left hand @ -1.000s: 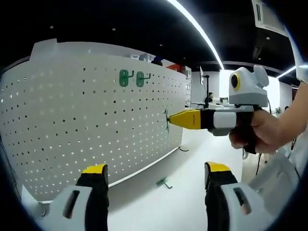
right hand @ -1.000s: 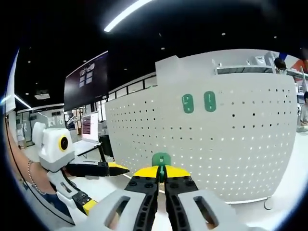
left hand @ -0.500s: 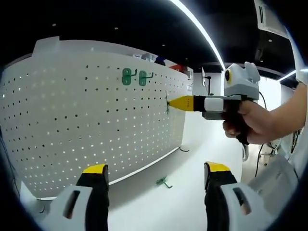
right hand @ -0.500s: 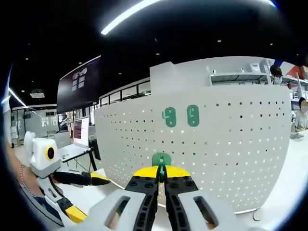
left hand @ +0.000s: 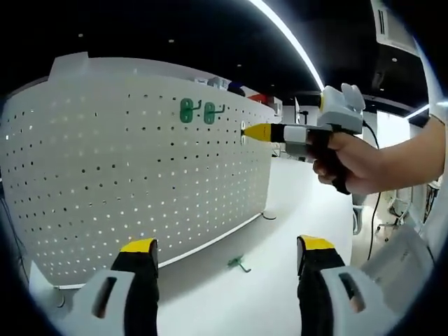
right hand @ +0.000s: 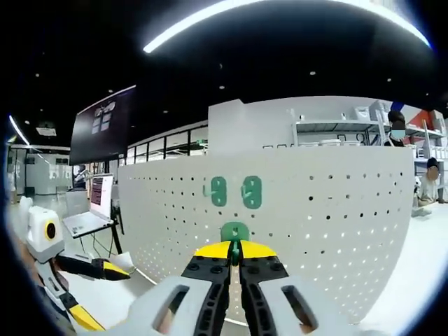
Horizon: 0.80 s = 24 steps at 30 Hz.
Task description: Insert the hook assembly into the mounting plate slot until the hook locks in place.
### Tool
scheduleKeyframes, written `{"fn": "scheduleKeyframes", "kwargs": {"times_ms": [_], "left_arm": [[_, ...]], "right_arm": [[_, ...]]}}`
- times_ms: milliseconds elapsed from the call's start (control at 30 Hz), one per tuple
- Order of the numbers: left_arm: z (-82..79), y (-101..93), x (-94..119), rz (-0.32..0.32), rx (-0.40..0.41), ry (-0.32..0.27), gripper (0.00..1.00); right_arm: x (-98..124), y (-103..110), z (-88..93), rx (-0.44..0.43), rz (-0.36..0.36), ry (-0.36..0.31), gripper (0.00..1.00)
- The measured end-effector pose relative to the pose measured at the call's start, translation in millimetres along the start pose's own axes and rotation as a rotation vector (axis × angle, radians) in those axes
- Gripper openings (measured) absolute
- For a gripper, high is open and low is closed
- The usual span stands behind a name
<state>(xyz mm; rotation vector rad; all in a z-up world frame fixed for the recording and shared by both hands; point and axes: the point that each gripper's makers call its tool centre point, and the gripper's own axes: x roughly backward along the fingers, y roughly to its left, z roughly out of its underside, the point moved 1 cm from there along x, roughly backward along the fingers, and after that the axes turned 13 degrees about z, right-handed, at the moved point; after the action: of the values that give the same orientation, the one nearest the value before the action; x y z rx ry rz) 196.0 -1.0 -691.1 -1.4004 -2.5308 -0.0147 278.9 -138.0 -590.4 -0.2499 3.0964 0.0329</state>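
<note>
Hook at the board
My right gripper pinches a green hook against the pegboard; my left gripper is spread.

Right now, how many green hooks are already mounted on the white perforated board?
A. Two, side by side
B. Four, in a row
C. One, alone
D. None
A: two green hooks sit side by side high on the perforated board, seen from both gripper views.

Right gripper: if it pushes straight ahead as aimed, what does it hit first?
Probably the pegboard. The right gripper, shut on a green hook, points at the panel just below and right of the two mounted hooks. In the left gripper view its tip looks about at the board.
</note>
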Motion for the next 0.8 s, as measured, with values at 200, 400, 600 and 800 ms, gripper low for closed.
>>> {"fn": "scheduleKeyframes", "kwargs": {"times_ms": [200, 400, 600, 800], "left_arm": [[0.7, -0.3, 0.5, 0.000, 0.001, 0.000, 0.83], [1.0, 0.3, 1.1, -0.005, 0.006, -0.001, 0.83], [0.7, 2.0, 3.3, -0.011, 0.008, -0.004, 0.83], [0.7, 3.4, 6.8, -0.016, 0.013, -0.009, 0.83]], "right_arm": [[-7.4, -11.1, -11.4, -0.003, 0.027, -0.043, 0.01], [-13.9, -17.5, -16.2, 0.015, 0.044, -0.059, 0.01], [-23.3, -23.7, -23.8, 0.039, 0.062, -0.078, 0.01], [-30.4, -29.8, -28.4, 0.044, 0.079, -0.089, 0.01]]}}
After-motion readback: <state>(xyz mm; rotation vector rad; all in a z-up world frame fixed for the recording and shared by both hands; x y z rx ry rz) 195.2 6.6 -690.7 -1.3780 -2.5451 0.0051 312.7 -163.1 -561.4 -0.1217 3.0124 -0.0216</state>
